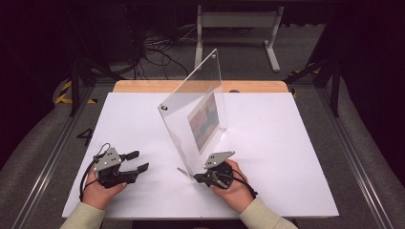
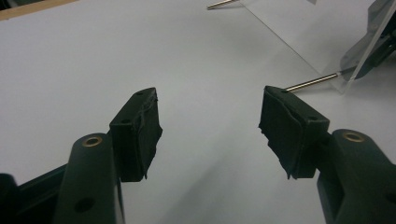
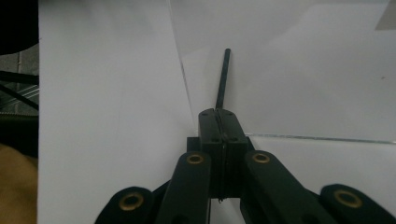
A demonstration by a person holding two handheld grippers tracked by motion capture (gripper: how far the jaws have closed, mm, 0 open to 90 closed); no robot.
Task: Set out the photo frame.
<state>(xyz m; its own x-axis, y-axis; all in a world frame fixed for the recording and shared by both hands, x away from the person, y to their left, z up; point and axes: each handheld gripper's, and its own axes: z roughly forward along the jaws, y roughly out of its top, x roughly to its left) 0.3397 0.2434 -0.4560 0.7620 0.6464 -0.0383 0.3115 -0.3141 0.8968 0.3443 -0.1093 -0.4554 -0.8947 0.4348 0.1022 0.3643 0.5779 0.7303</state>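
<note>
Where the white, matte surface meets the near edge, two hands each hold black tongs. Left tongs rest at the near left, jaws apart with nothing between them; their pads are wrapped in wrinkled black tape. Right tongs lie near centre, jaws pressed together on a thin, straight metal rod. This rod runs through the near lower corner of a clear acrylic frame, and its bare end juts out on the frame's left side. Two flat, glossy rectangular panes make up the frame, which stands tilted at mid-surface, a round metal fastener at a corner. Between the panes sits a colourful print, too blurred to read.
</note>
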